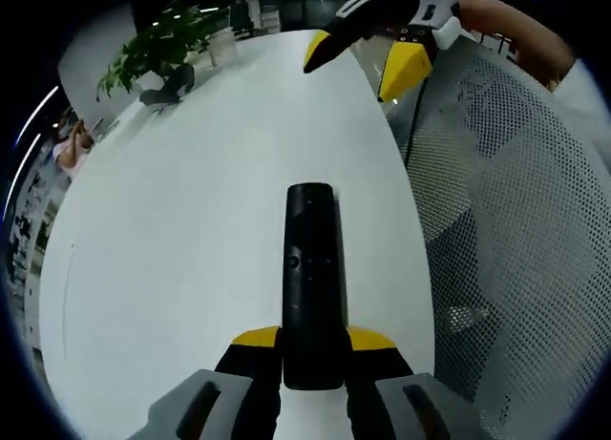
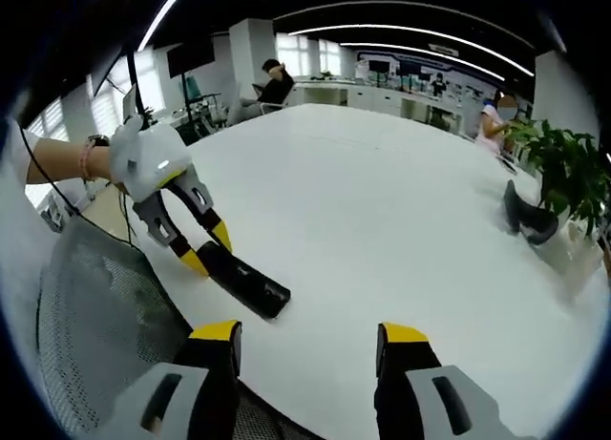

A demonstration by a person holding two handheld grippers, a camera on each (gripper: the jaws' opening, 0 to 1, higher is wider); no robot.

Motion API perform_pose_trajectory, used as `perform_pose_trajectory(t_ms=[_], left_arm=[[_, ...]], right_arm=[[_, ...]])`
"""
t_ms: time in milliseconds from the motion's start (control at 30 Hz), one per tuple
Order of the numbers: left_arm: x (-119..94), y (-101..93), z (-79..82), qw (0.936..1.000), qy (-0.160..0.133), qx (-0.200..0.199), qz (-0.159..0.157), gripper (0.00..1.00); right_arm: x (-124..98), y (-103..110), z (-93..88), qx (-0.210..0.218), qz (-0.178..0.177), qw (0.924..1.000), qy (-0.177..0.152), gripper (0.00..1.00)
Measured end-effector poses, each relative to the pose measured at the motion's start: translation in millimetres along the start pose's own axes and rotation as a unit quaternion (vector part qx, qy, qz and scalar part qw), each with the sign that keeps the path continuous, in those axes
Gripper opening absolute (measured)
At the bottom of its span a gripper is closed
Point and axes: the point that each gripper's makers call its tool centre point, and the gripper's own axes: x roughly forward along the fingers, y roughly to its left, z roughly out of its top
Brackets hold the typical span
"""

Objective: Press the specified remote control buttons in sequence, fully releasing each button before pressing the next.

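A long black remote control (image 1: 310,278) lies on the white table (image 1: 191,240), its near end clamped between the yellow-tipped jaws of my left gripper (image 1: 313,349). Small buttons show on its top face. My right gripper (image 1: 368,63) hangs open at the far end of the table, above the surface and well away from the remote. In the right gripper view its own jaws (image 2: 307,340) stand wide apart with nothing between them. Beyond them the left gripper (image 2: 205,249) holds the remote (image 2: 246,283) near the table's edge.
A grey mesh chair back (image 1: 516,240) stands close beside the table; the same chair (image 2: 105,316) fills the lower left of the right gripper view. A potted plant (image 1: 158,49) and a dark object (image 2: 525,216) sit at the far end. People sit in the background.
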Motion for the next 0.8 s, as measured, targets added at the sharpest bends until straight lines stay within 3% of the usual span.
perform_pose_trajectory(t_ms=[367,500,800], left_arm=[[0.5,-3.9,-0.5,0.9997,-0.001,0.018,-0.019,0.23],[0.5,-3.8,-0.3,0.9996,-0.002,0.019,-0.021,0.23],[0.3,-4.3,-0.6,0.9997,0.000,0.011,-0.021,0.23]], right_arm=[[15.0,15.7,-3.7,-0.069,0.034,0.9963,0.038,0.48],[22.8,18.5,-5.7,-0.121,0.051,0.9898,0.054,0.45],[37.9,23.1,-5.6,-0.172,0.087,0.9781,0.079,0.38]])
